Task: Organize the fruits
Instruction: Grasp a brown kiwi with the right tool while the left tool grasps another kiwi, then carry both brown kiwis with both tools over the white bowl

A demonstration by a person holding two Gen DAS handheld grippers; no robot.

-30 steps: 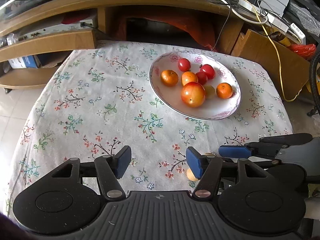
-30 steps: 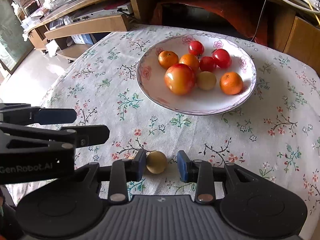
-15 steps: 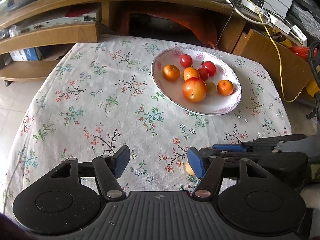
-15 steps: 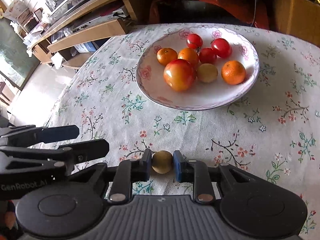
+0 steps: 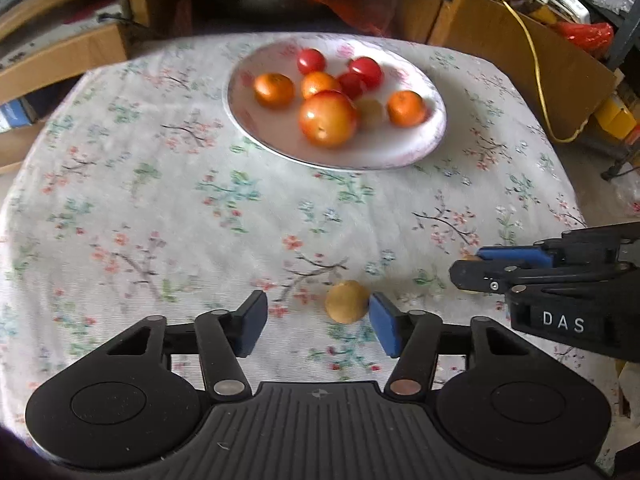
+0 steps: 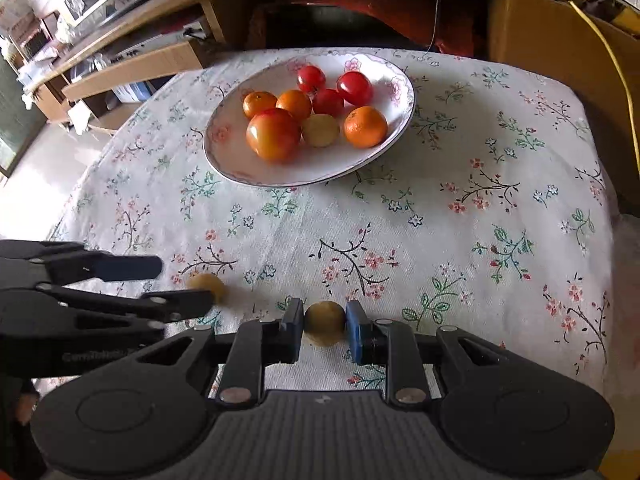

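Right hand-held gripper [image 6: 323, 326] is pinching a small yellow fruit [image 6: 325, 322]; lifting straight up avoids rolling it. Left hand-held gripper [image 5: 318, 322] is gaping around a second yellow fruit [image 5: 346, 301], which is touching its right pad and needs centring before squeezing.

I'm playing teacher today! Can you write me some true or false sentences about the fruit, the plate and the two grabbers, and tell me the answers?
1. The right gripper is squeezing a small yellow-brown fruit. True.
2. The plate is empty. False: it holds several fruits, including the big red-orange fruit and three small red ones.
3. The left gripper is wide open. True: another small yellow-brown fruit lies on the tablecloth next to its right finger.
4. The plate sits on bare wood. False: it rests on the flowery tablecloth.
5. All the fruit is on the plate. False: two small fruits are off it.
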